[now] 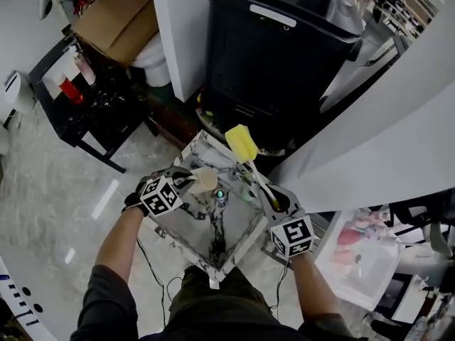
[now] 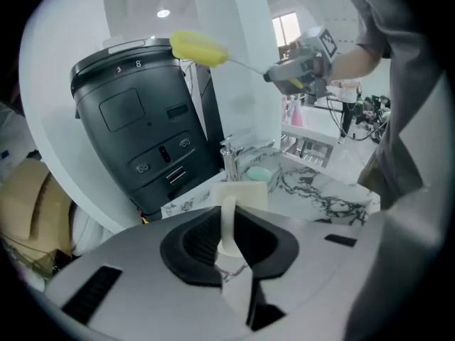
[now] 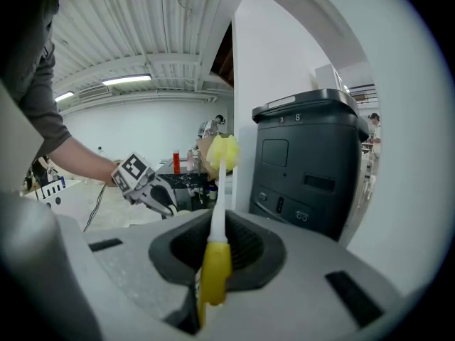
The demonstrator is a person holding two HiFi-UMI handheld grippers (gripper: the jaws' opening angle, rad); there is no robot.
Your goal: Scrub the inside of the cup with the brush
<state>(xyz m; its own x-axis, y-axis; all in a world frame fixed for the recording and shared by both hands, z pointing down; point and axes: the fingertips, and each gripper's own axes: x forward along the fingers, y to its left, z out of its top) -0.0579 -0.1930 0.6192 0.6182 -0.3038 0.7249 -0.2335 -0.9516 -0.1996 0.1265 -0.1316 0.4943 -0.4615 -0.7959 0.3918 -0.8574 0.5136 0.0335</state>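
A cream cup [image 1: 205,181] hangs above the marble sink [image 1: 238,244], with my left gripper [image 1: 190,185] shut on its handle. In the left gripper view the cup [image 2: 240,192] sits just past the jaws, and its handle [image 2: 227,226] is pinched between the dark pads of my left gripper [image 2: 229,246]. My right gripper [image 1: 276,203] is shut on the brush's yellow grip [image 3: 213,268]. The brush's yellow sponge head [image 1: 242,143] stands up and to the right of the cup, clear of it. In the right gripper view the sponge head [image 3: 222,153] points up past my right gripper [image 3: 213,258].
A big black bin-like machine [image 1: 284,55] stands behind the sink beside a white column [image 1: 178,27]. The sink has a faucet [image 2: 229,158] and a green soap [image 2: 259,174]. A cardboard box [image 1: 117,16] lies at the far left, and a clear plastic tub [image 1: 359,254] sits at right.
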